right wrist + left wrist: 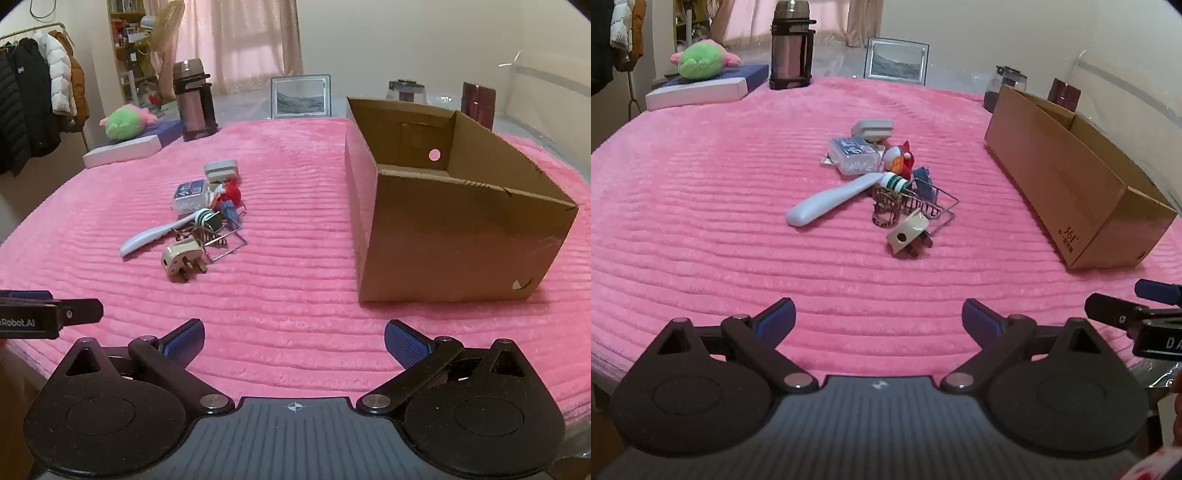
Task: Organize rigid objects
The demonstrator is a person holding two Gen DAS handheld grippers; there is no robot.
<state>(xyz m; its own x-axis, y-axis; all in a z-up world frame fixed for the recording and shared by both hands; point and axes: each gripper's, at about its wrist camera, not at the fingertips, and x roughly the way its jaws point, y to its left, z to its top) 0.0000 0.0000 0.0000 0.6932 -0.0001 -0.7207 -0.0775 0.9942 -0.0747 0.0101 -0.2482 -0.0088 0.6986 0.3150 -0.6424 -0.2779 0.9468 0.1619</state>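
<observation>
A pile of small rigid objects lies mid-blanket: a white handled tool (831,199) (155,233), a beige plug (909,232) (183,263), a wire basket (916,203) (221,242), a clear plastic case (855,153) (190,194), a grey box (872,129) (220,170) and a red figurine (904,157) (232,194). An open cardboard box (1067,177) (454,206) stands to the right of the pile. My left gripper (878,317) is open and empty, near the blanket's front edge. My right gripper (294,338) is open and empty, beside it.
A pink ribbed blanket (701,221) (295,288) covers the table. At the back stand a brown thermos (790,46) (194,101), a framed picture (897,61) (300,96), a green plush toy (701,59) (123,123) on a flat box, jars and a dark red container (478,101).
</observation>
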